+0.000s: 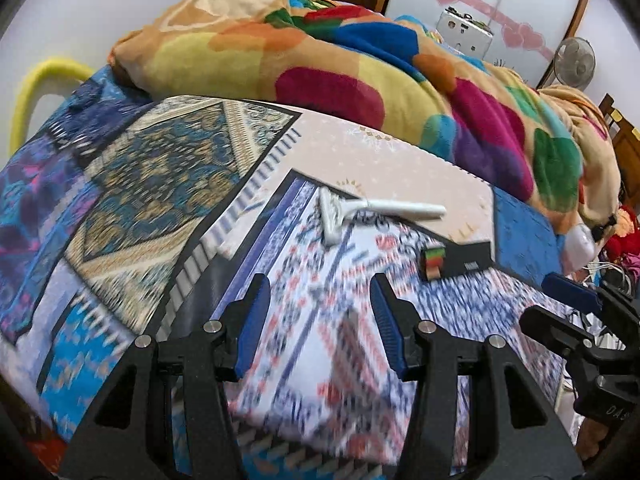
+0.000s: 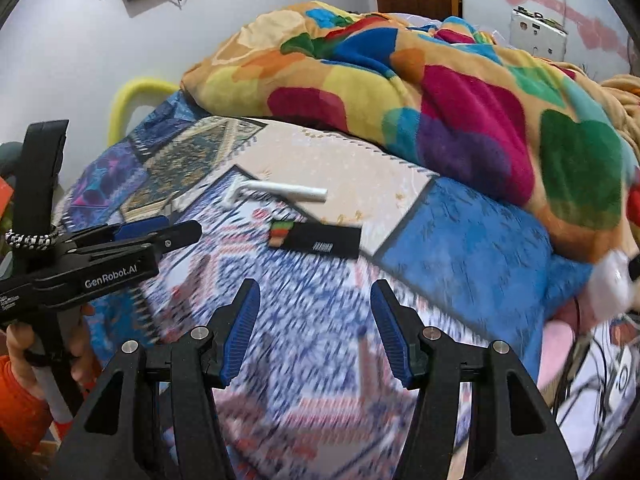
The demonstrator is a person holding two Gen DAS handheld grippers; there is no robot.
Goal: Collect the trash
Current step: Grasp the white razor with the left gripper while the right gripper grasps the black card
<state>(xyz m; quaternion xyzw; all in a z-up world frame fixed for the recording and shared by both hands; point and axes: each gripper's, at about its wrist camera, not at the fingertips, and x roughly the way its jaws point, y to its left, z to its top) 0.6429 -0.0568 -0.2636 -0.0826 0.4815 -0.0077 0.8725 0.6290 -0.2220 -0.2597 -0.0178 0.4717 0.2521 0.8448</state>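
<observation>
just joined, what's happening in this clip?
A person holds a claw in each hand over a bed with a patchwork cover. Both the left claw and right claw are open and empty. Ahead of them lie a white disposable razor and a small black box, side by side, neither touched yet. A colourful blanket is heaped behind. Nothing has been collected; the blurred views suggest motion.

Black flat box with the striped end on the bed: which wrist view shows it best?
Right wrist: the black flat box lies fully visible, near centre, barcode label showing. Left wrist shows the box foreshortened, off right.
</observation>
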